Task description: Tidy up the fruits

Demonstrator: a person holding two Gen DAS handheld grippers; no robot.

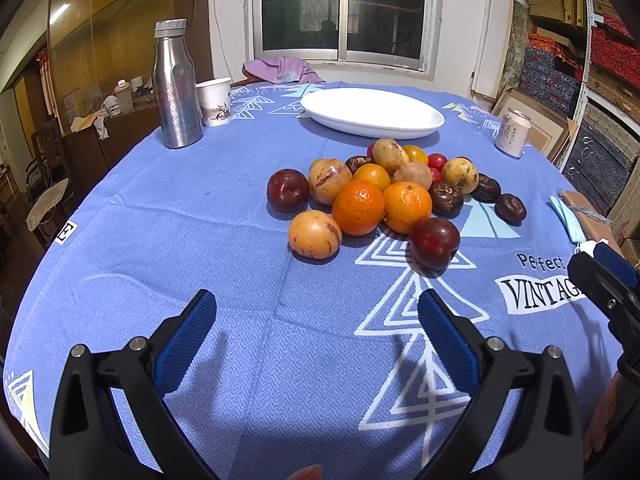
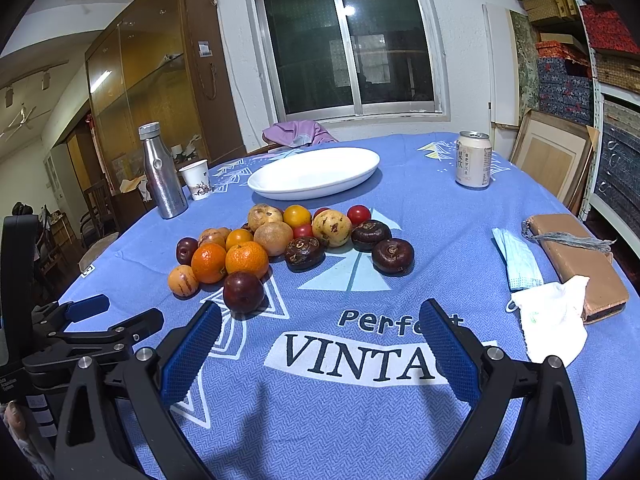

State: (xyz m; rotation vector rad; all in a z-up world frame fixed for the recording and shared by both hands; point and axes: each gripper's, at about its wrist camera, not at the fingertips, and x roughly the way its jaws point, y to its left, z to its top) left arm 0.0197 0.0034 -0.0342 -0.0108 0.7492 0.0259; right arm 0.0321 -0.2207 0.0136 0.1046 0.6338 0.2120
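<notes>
A heap of fruit lies mid-table on the blue cloth: two oranges (image 1: 358,208) (image 2: 247,259), dark red plums (image 1: 434,242) (image 2: 243,292), yellow spotted fruits (image 1: 315,233), small red and yellow tomatoes (image 2: 358,214) and dark brown fruits (image 2: 393,255). Behind the heap sits an empty white oval plate (image 1: 372,112) (image 2: 314,173). My left gripper (image 1: 316,322) is open, low over the cloth, short of the heap. My right gripper (image 2: 320,330) is open too, over the "VINTAGE" print, with the nearest plum just ahead of its left finger. Neither holds anything.
A steel bottle (image 1: 176,86) (image 2: 162,172) and a paper cup (image 1: 215,101) stand at the back left. A drink can (image 2: 473,160) stands at the back right. A face mask (image 2: 516,258), a brown case (image 2: 576,260) and a white cloth (image 2: 554,316) lie on the right.
</notes>
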